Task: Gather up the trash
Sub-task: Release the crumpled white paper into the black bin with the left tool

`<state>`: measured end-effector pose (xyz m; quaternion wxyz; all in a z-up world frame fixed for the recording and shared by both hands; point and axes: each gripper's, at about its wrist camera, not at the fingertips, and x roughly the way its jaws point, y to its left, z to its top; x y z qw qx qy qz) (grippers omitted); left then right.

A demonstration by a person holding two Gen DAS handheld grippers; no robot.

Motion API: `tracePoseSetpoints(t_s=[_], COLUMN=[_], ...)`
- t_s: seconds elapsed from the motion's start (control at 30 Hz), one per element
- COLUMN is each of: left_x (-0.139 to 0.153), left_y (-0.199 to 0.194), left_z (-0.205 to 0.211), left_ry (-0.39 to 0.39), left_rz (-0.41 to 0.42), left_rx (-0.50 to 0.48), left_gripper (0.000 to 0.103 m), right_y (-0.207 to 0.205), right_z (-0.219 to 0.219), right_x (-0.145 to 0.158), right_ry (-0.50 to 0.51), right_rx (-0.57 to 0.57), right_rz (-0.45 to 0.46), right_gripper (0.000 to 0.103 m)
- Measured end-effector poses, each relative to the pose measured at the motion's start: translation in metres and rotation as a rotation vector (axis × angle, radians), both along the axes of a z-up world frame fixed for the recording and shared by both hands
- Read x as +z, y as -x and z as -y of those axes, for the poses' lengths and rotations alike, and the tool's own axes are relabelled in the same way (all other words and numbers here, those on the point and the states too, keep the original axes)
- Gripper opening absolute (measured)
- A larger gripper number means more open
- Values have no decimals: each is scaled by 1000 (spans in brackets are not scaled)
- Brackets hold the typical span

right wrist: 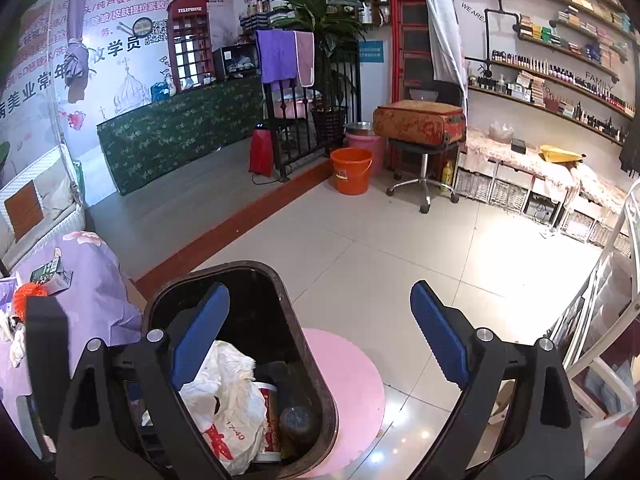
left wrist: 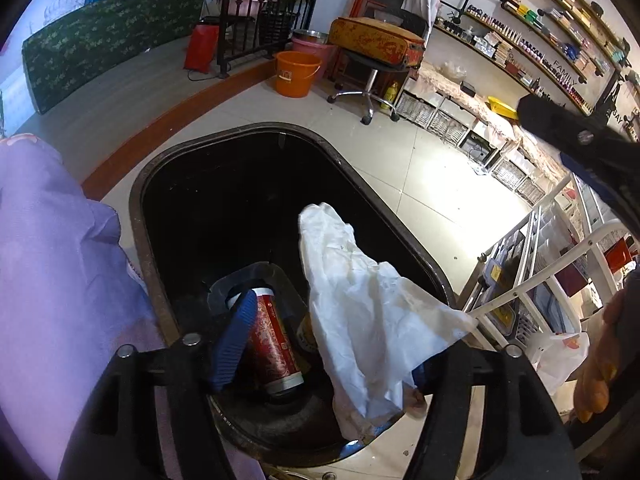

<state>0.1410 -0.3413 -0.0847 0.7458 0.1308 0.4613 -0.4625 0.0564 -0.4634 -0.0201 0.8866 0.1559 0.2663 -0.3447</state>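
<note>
Left gripper point(left wrist: 324, 364): my jaws stand apart over the bin mouth in the lower middle of the left wrist view. A crumpled white plastic bag point(left wrist: 360, 312) hangs against the right blue pad; the left pad point(left wrist: 234, 344) is clear of it, so nothing is clamped.

Right gripper point(right wrist: 320, 332): jaws spread wide and empty – the two blue pads sit well apart in the lower half of the right wrist view, the left one over the bin, the right one over bare floor.

Trash bin point(right wrist: 316, 364): dark, oval-rimmed, open-topped, in the lower left centre of the right wrist view, standing on a round pink mat point(right wrist: 352, 392).

Inside the bin: a red patterned can point(left wrist: 274, 344) with white ends lies tilted near the bottom; in the right wrist view a white bag with red print point(right wrist: 228, 424) lies beside it, along with a dark round lid I cannot identify.

Left edge: a purple flowered cloth point(right wrist: 92, 292) just beside the bin, with small items on it – too small to name.

Background: an orange bucket point(right wrist: 351, 170) on the tiled floor, upper centre.
</note>
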Motion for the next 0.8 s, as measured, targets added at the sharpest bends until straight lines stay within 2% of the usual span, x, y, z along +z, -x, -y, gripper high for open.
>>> tracePoseSetpoints(t_s=[0.13, 0.37, 0.57, 0.8], left_x=[7, 23, 37, 43], left_y=[1, 10, 17, 9], left_z=[-8, -21, -40, -87], left_ry=[30, 70, 90, 145], left_rz=[-7, 29, 100, 123], left_rx=[17, 41, 79, 189], left_gripper=[69, 72, 77, 83], right_y=[-4, -9, -13, -28], right_z=[0, -4, -9, -29], right_x=[-5, -8, -12, -12], right_ry=[-28, -51, -60, -61], right_rx=[17, 29, 40, 117], right_rz=[0, 2, -7, -1], right_gripper=[91, 91, 91, 93])
